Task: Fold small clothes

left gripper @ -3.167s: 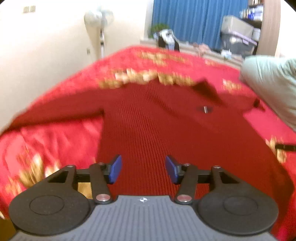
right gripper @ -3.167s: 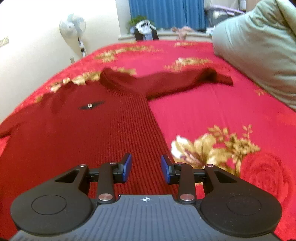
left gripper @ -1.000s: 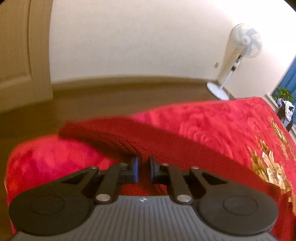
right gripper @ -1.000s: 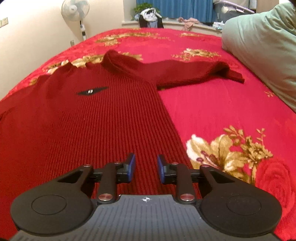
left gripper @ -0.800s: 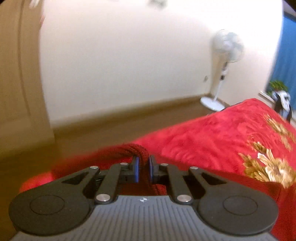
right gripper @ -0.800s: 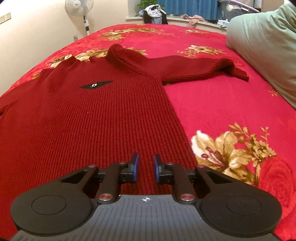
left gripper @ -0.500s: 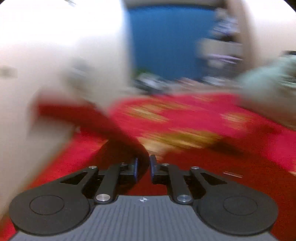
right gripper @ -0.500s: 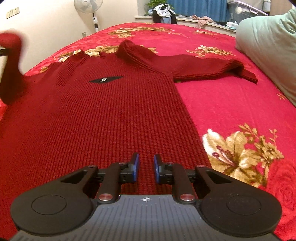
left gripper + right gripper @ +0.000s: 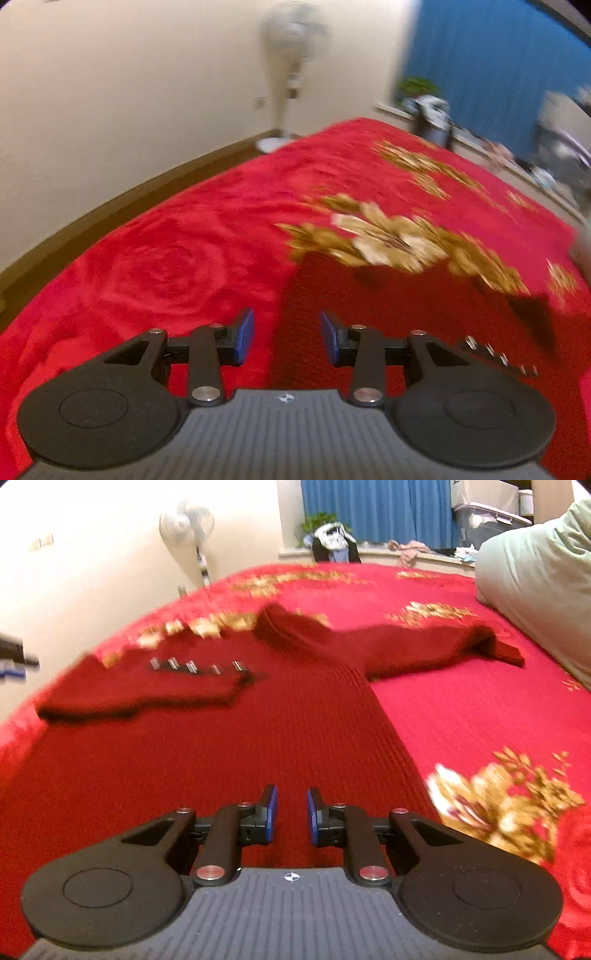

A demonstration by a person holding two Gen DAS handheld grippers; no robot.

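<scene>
A dark red ribbed sweater [image 9: 258, 738] lies flat on the red floral bedspread [image 9: 480, 720]. Its left sleeve [image 9: 147, 694] is folded across the chest, beside a small metal ornament [image 9: 195, 666] smeared by blur. The right sleeve [image 9: 436, 646] stretches out to the right. My right gripper [image 9: 291, 812] hovers over the lower body of the sweater, its jaws a narrow gap apart with nothing pinched. My left gripper [image 9: 286, 336] hangs over the sweater's left edge [image 9: 388, 314], its jaws opening and nothing between them.
A pale green pillow [image 9: 535, 590] lies at the bed's right side. A standing fan [image 9: 186, 520] is by the cream wall left of the bed. Blue curtains and a cluttered sill [image 9: 369, 550] lie beyond the far end. The bed's left edge drops to a wooden floor [image 9: 110, 206].
My left gripper swung the left sleeve up from the bed's side and over onto the chest, then let it go and opened. My right gripper's jaws narrowed slightly and stayed in place.
</scene>
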